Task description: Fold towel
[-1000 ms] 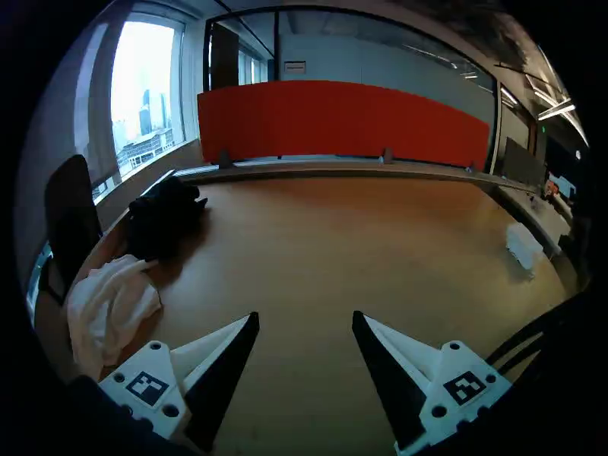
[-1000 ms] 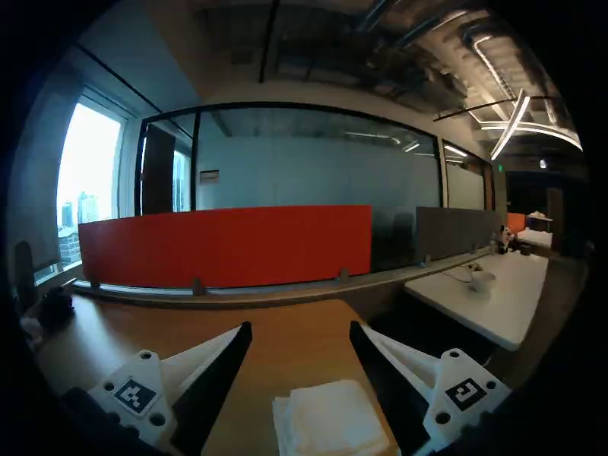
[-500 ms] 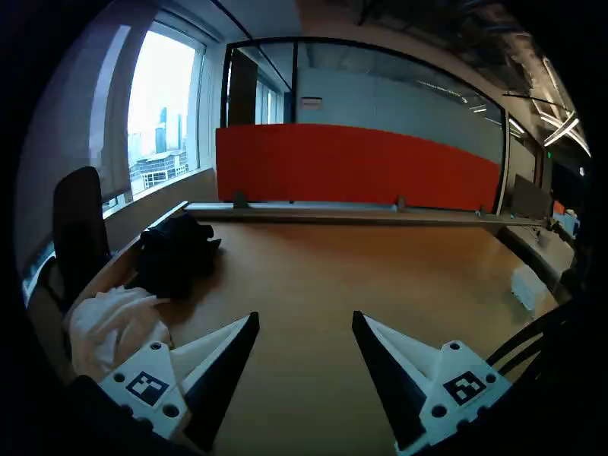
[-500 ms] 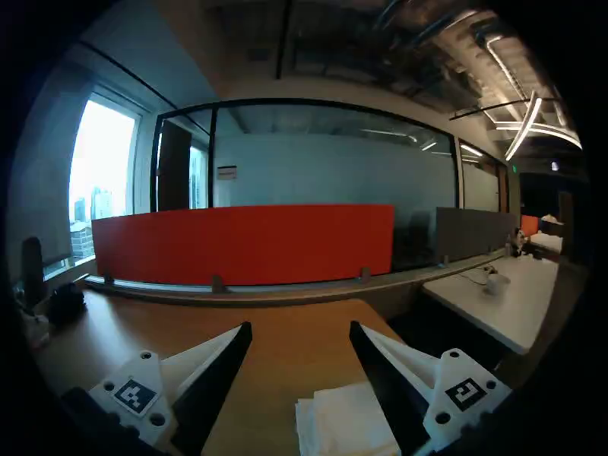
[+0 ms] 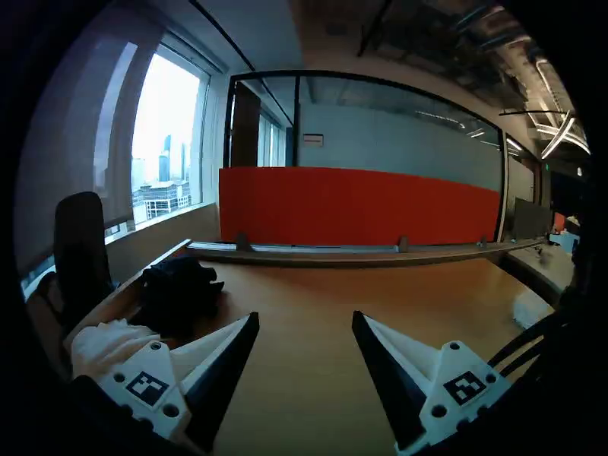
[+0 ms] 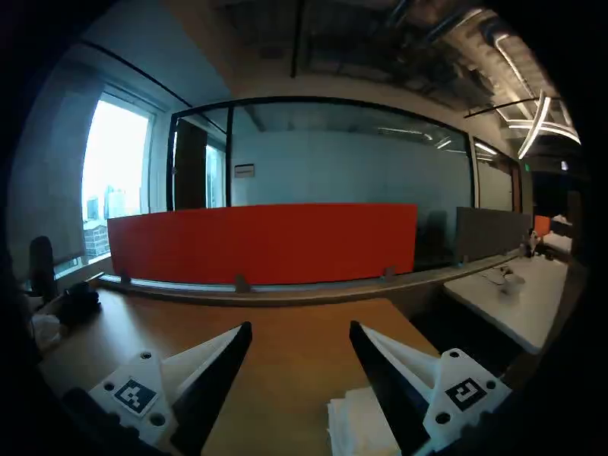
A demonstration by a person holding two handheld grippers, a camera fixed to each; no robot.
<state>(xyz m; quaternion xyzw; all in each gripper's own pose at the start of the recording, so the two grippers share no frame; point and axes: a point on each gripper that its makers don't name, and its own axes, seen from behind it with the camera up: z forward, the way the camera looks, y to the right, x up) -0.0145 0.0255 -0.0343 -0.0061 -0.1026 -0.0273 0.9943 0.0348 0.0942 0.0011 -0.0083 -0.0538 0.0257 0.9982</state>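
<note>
A crumpled white towel (image 5: 102, 346) lies at the left end of the wooden table (image 5: 319, 304), beside a black cloth heap (image 5: 178, 292). My left gripper (image 5: 304, 334) hovers open above the table, right of that towel, with nothing between its fingers. A folded white towel stack (image 6: 361, 422) rests at the near right table edge, partly hidden behind a finger of my open right gripper (image 6: 300, 342). That stack also appears small at the far right (image 5: 530, 308) in the left gripper view. The crumpled towel (image 6: 44, 330) and black heap (image 6: 80, 300) sit far left in the right gripper view.
A red divider panel (image 5: 357, 205) runs along the table's far edge. A black chair (image 5: 80, 254) stands by the window at left. A white desk (image 6: 517, 304) with a cup lies beyond a gap to the right.
Both cameras have tilted upward, so the table and towels sit lower in view. The right gripper view has also swung left, sliding the folded stack toward the right finger. Both grippers stayed open.
</note>
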